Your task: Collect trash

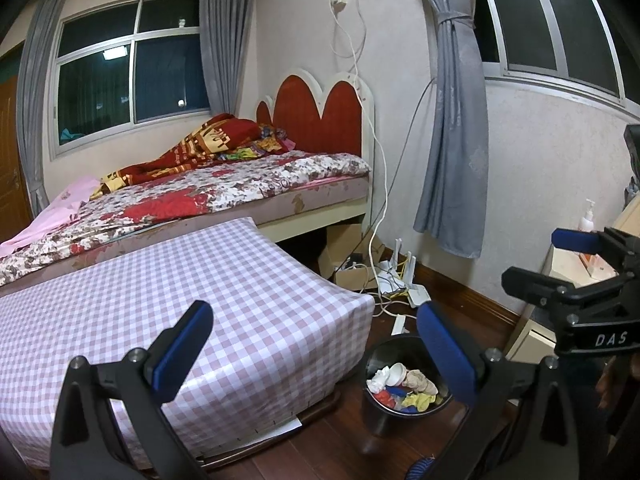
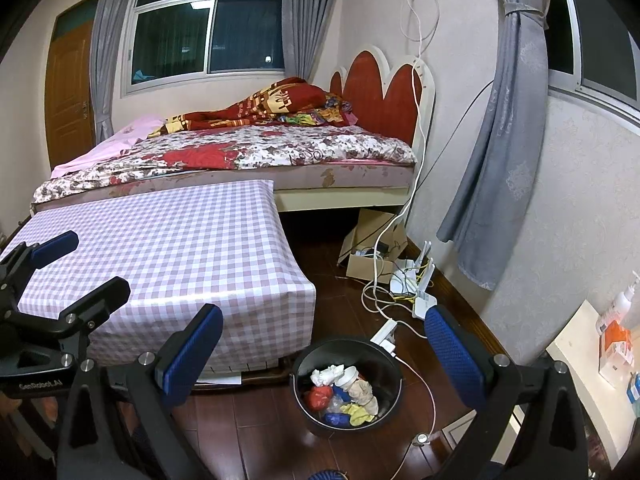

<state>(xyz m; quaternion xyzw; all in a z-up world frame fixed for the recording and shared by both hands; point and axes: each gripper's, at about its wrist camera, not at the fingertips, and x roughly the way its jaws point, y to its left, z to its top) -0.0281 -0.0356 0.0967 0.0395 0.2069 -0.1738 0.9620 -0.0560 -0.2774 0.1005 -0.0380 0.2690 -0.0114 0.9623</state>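
A black trash bin [image 1: 376, 404] [image 2: 306, 412] stands on the wooden floor beside the checked table. Inside it lies trash [image 1: 404, 386] [image 2: 346, 394]: white crumpled paper, a white cup, red, blue and yellow scraps. My left gripper [image 1: 316, 344] is open and empty, held above the table's near corner and the bin. My right gripper [image 2: 324, 348] is open and empty, held above the bin. The right gripper also shows at the right edge of the left wrist view [image 1: 568, 264]. The left gripper shows at the left edge of the right wrist view [image 2: 86, 264].
A table with a pink checked cloth [image 1: 168, 296] [image 2: 160, 248] stands against a bed [image 1: 224, 184] [image 2: 256, 152]. Cables, a router and a cardboard box [image 2: 400, 280] lie on the floor by the wall. A cream cabinet [image 2: 580, 360] with bottles stands at the right.
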